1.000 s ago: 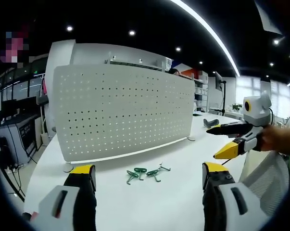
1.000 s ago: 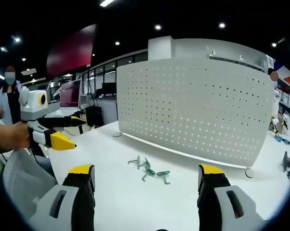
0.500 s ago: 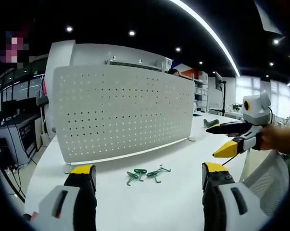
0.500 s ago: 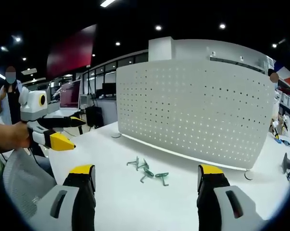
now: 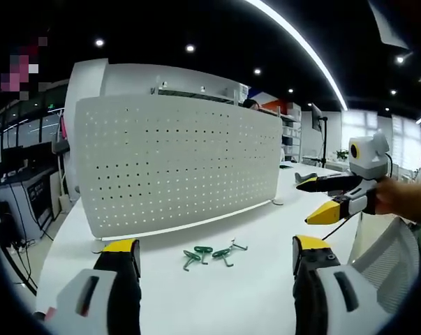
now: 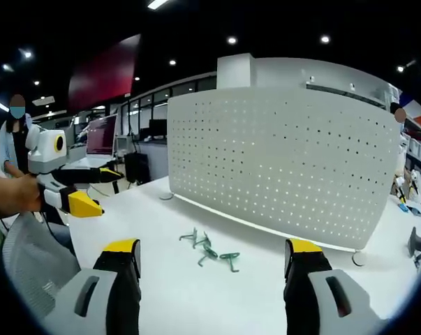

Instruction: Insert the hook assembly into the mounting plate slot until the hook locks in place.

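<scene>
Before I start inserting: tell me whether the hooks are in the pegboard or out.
Out. The green hooks lie loose on the white table in front of the upright pegboard, touching none of its holes.

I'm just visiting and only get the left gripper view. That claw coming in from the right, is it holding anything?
Observer: No. The right gripper view looks along the right claw: its jaws stand wide apart and grip nothing.
Operator: What is it aimed at?
Observer: The green hooks, lying loose on the white table in front of the pegboard.
Operator: Is anyone else around?
Observer: Yes, a person in a white coat stands behind the left claw.
</scene>
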`<state>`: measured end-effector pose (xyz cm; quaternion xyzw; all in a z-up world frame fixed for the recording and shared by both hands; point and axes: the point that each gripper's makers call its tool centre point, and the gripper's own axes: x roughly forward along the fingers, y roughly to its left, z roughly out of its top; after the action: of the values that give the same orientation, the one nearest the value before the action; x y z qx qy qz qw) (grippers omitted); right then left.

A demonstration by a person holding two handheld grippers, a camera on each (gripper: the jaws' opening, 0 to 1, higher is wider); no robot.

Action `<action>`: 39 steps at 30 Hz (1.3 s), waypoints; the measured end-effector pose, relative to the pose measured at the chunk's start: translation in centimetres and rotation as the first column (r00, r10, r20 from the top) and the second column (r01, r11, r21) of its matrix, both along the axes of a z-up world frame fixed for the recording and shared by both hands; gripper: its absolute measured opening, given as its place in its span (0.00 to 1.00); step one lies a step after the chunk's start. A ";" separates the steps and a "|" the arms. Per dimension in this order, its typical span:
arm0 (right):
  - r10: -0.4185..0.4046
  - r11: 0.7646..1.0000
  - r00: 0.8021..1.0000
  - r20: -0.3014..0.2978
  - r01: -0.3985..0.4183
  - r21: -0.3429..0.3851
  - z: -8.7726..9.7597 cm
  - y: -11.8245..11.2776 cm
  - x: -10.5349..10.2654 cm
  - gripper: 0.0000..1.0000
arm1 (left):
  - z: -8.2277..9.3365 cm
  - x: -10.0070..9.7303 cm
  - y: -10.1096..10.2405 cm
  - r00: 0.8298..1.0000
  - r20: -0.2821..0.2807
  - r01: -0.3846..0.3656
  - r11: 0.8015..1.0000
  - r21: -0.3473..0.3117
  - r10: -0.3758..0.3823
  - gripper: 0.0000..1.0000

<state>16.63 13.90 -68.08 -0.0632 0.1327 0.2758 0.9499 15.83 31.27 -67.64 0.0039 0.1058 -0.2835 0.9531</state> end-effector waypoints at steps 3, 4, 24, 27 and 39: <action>0.003 1.000 1.000 0.006 -0.003 -0.001 0.2 -0.2 0.0 0.85 | 0.0 -0.1 0.0 1.000 -0.002 -0.002 1.000 0.000 0.002 0.92; 0.003 1.000 1.000 0.006 -0.003 -0.001 0.2 -0.2 0.0 0.85 | 0.0 -0.1 0.0 1.000 -0.003 -0.002 1.000 0.003 0.002 0.92; 0.008 1.000 1.000 0.006 -0.008 -0.011 -0.1 -1.0 0.7 0.81 | 0.0 -0.3 -0.8 1.000 -0.007 0.012 1.000 0.009 -0.012 0.91; 0.019 0.999 1.000 0.002 -0.019 -0.027 -0.2 -1.1 1.0 0.79 | -0.2 -0.4 -0.9 1.000 -0.012 0.014 1.000 0.009 -0.014 0.91; 0.050 0.998 0.999 -0.018 -0.050 -0.034 -1.0 -1.3 2.2 0.74 | -0.6 -0.6 -1.3 1.000 -0.025 0.016 1.000 0.015 -0.015 0.90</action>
<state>18.79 12.64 -69.06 -0.0805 0.1439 0.2977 0.9403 15.22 29.93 -68.22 0.0085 0.1197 -0.2900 0.9495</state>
